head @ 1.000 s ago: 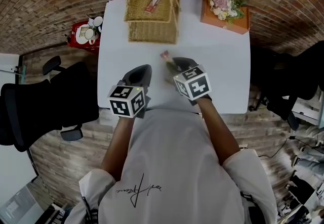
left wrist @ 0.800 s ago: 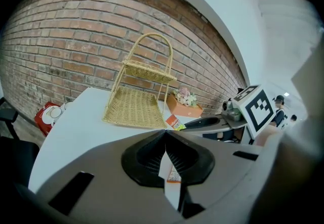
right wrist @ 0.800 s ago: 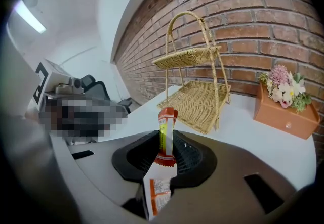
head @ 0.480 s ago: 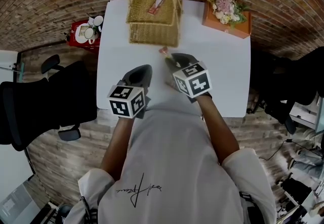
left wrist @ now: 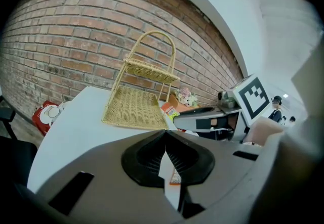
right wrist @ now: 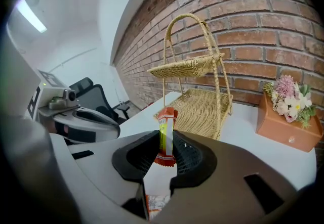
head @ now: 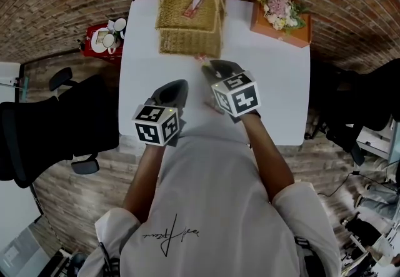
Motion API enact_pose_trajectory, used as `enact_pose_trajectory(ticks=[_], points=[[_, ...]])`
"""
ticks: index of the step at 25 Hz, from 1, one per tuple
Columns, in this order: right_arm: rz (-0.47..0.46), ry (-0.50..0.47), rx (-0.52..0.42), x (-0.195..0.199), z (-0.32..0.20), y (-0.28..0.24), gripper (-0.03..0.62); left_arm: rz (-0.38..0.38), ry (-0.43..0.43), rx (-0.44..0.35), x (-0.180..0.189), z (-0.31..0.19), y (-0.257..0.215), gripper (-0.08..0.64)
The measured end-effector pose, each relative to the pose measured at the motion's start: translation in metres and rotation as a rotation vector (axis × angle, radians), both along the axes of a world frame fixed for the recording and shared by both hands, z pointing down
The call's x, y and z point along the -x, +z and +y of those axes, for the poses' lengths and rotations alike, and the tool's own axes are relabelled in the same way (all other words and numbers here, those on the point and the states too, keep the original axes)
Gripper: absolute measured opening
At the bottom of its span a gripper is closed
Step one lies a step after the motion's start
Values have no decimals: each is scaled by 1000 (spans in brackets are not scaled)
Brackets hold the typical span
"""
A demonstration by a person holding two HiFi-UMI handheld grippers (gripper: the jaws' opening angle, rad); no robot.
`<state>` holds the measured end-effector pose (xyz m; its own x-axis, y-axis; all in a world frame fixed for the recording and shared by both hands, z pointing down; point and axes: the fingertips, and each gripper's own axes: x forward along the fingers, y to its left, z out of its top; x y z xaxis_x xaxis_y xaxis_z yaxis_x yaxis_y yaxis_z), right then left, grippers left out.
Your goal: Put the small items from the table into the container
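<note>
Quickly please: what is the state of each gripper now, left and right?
Left gripper: closed, nothing between the jaws.
Right gripper: closed on a small orange snack packet.

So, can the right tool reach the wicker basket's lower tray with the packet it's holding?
Probably yes. The right tool, shut on the packet, faces the wicker basket; only bare table lies before its open-fronted lower tray.

Right gripper [head: 207, 67] shifted forward over the white table [head: 275, 100], away from the person, toward the two-tier wicker basket [head: 187, 41]. The orange snack packet [head: 200, 57] pinched in its jaws went along: earlier well back from the basket's lower tray, now just short of it.
</note>
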<state>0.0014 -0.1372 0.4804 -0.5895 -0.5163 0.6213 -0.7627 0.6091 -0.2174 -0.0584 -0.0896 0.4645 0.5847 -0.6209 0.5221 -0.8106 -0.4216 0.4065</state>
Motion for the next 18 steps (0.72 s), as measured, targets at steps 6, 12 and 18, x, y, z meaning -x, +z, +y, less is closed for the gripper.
enact_pose_trajectory(ticks=[6,12,18], points=[[10,-10,-5,5,-10,0,90,4,-17,-9,5,-4,0,9],[19,-8,-1,8,-21,4,91,5,-13,6,9,-6,3,9],[33,-2,15,6,-31,12,91,16,-9,8,9,-9,6,9]])
